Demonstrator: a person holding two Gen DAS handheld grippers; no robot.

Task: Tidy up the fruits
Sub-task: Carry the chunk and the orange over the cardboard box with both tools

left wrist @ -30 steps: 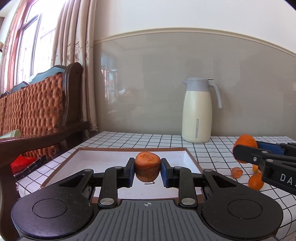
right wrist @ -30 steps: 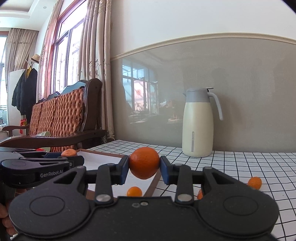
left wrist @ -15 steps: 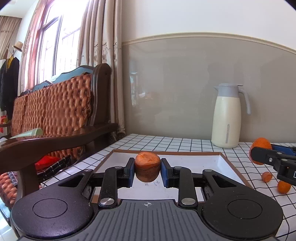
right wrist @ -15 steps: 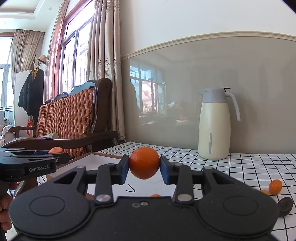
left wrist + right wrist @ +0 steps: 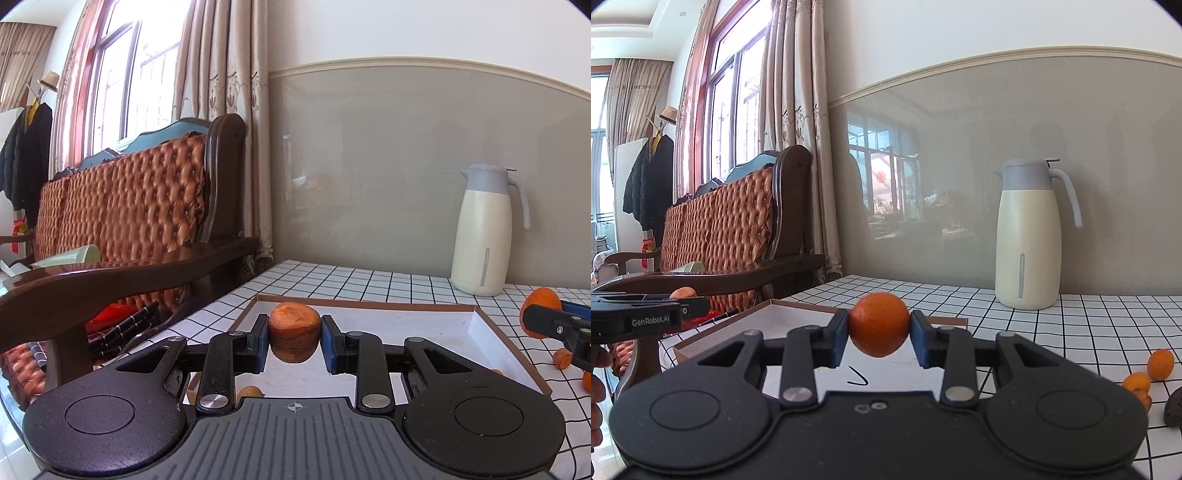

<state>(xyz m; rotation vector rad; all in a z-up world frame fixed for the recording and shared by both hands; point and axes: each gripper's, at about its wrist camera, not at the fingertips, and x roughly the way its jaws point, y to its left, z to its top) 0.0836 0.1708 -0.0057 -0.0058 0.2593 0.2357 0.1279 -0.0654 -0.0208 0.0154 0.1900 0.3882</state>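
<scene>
We've got the left gripper clamped on a squat orange fruit, blue pads pressing both its sides, and it hangs above the near left part of the white tray; the tray sits on the checked table. Under the gripper, just peeking over its body, a small orange piece lies by the tray's near edge (whether inside or on the rim, we cannot tell). Over on the right side of the left view the right gripper shows up with its own load, and from its own camera we see it gripping a round orange tight between the pads, held above the tray's right half, where a small black mark is drawn on the white floor. Loose on the table to the right: two small kumquats close together, another orange bit below them, and a dark lump at the frame edge. The cream jug stands at the back against the wall
</scene>
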